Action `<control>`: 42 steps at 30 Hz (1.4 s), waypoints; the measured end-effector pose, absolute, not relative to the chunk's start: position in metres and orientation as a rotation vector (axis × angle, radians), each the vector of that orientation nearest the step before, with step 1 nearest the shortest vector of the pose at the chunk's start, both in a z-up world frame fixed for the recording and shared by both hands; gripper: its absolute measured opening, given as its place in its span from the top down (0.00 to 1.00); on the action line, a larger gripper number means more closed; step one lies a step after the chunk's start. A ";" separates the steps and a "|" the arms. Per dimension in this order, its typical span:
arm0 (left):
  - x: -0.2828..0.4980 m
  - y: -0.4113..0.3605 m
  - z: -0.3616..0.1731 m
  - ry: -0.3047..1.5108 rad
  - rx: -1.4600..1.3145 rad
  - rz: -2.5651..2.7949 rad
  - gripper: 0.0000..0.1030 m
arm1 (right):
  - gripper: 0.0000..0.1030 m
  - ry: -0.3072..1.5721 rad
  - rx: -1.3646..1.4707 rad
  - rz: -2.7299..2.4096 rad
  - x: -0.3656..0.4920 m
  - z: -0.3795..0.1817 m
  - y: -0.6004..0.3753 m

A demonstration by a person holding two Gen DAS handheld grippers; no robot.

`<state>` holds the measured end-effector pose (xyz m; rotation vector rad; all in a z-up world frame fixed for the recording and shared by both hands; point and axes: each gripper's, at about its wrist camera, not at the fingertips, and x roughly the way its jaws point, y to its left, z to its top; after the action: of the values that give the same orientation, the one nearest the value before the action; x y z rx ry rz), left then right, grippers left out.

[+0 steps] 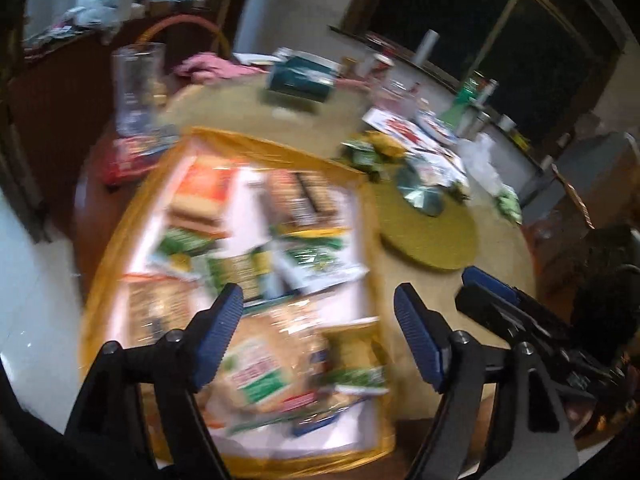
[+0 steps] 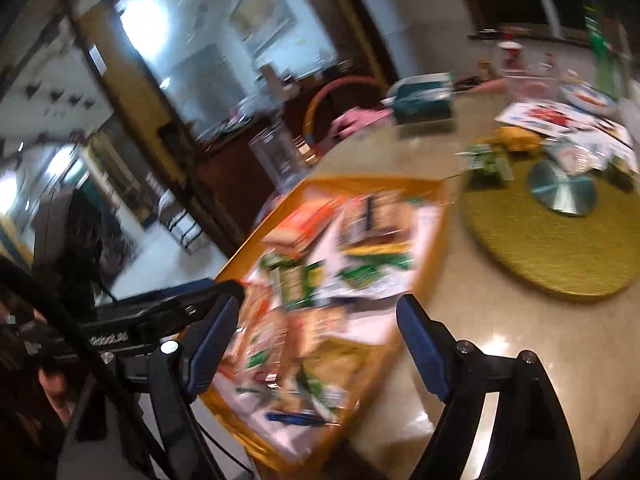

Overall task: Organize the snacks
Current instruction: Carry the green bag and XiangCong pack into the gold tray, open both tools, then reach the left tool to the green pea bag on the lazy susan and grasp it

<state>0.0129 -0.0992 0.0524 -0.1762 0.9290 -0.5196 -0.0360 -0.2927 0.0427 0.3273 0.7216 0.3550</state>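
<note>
Left wrist view looks down on the yellow-rimmed tray point(image 1: 280, 152) near the counter point(image 1: 440, 292) edge, packed with snack packets point(image 1: 256, 364). Both the left gripper point(image 1: 318, 344) and right gripper point(image 2: 316, 346) have fingers spread wide, holding nothing. Those crinkly packets look light, slippery and crushable; I'd pinch a sealed edge. Open room lies rightward, toward the green mat point(image 2: 552, 240).

One yellow-rimmed tray point(image 1: 280, 152) of snack packets, too blurred to count. One round green mat point(image 1: 436, 236) right of centre with one shiny disc point(image 1: 422, 196) on it. One teal box point(image 1: 300, 76) at top centre, and one clear jar point(image 1: 136, 84) at upper left.
</note>
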 end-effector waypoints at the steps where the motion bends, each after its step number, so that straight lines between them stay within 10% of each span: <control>1: 0.017 -0.110 0.055 0.931 -0.174 -0.547 0.24 | 0.21 0.717 0.334 0.316 -0.035 0.044 -0.308; 21: 0.203 -0.306 0.028 1.136 0.134 -0.509 0.24 | 0.21 0.707 0.594 0.063 -0.036 0.020 -0.446; 42: 0.250 -0.328 -0.013 1.228 0.133 -0.379 0.58 | 0.21 0.734 0.673 0.048 -0.044 -0.001 -0.471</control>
<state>0.2497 -0.3279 -0.0127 0.1327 1.2284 -0.3795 -0.0443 -0.4714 -0.0013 0.6729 0.7335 0.0478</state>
